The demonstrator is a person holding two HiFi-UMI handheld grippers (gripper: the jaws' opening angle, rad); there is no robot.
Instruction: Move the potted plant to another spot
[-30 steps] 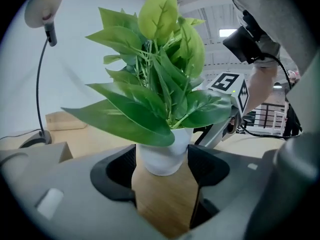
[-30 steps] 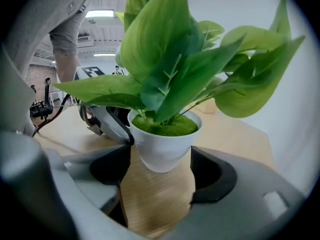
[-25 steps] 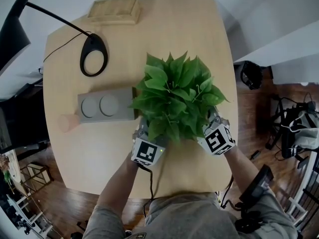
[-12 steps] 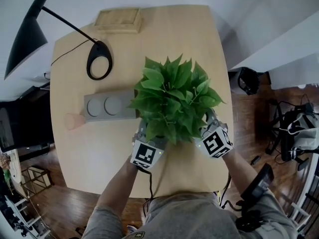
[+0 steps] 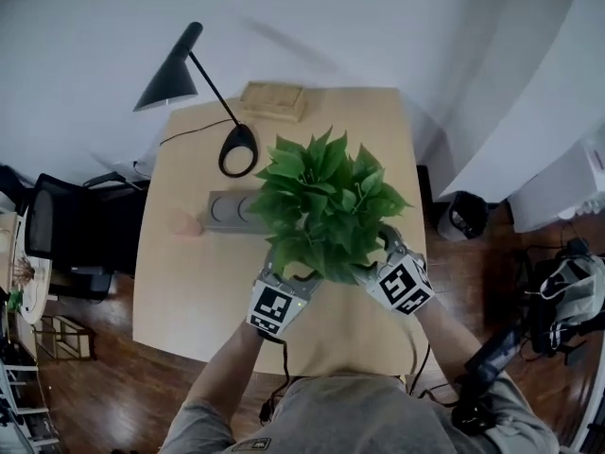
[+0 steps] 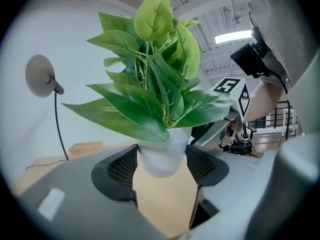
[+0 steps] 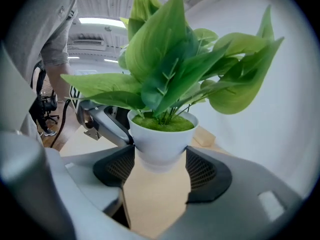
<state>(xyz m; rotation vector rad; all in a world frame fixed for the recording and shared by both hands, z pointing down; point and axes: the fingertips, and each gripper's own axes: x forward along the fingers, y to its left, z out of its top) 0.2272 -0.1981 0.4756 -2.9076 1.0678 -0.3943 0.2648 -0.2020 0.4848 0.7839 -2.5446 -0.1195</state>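
A pale wooden desk (image 5: 189,301) stands against a white wall (image 5: 378,17), with dark wood floor (image 5: 85,386) around it. At the desk's far side a black lamp (image 5: 173,72) leans over on a thin stem, its ring-shaped foot resting on the wood, and a flat wooden box (image 5: 271,100) lies at the far edge. A grey tray (image 5: 227,212) with two round hollows sits near the middle, with a small pink cylinder (image 5: 184,223) just beside its left end. A black chair (image 5: 66,235) stands off the desk's left side.

The potted plant (image 5: 326,201) is above the near half of the desk, its broad green leaves spreading over the right end of the tray in the head view. Its white pot (image 7: 160,136) is upright and its rounded bottom shows clear of the wood below.

The left gripper (image 6: 160,165) comes at the pot from the person's left, and its dark ribbed pads (image 6: 119,170) press on either side of the pot. The right gripper (image 7: 161,168) meets the pot from the opposite side, its jaws clamped on the pot's lower wall in the same way. Each gripper shows beyond the pot in the other's view.
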